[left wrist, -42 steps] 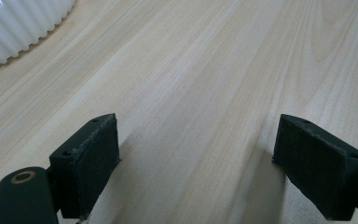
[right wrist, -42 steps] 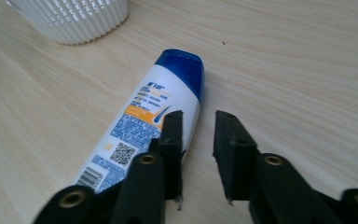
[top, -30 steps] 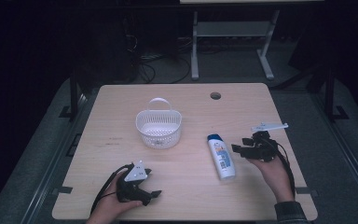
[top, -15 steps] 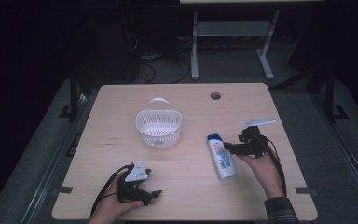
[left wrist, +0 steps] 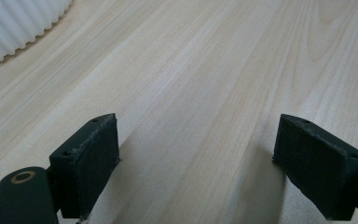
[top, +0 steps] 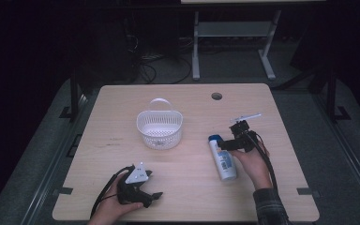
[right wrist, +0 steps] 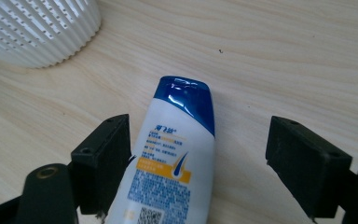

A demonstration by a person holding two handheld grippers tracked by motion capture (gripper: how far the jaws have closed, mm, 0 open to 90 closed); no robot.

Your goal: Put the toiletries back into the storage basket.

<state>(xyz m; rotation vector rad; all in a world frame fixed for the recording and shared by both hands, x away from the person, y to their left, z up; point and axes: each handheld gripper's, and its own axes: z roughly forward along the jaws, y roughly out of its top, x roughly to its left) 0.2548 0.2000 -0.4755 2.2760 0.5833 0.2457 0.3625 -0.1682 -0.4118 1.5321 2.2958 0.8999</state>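
Wooden table | right claw spread, just opening, astride lying shampoo bottle | left claw spread, empty

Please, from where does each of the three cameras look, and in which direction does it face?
High view: above the person's side, facing forward and down on the table; both hands show, with the left gripper and right gripper.
Left gripper view: rides on that gripper, looking along its open fingers over bare wood.
Right gripper view: rides on that gripper, fingers either side of the lying bottle.
Shared: the white basket shows in all three.
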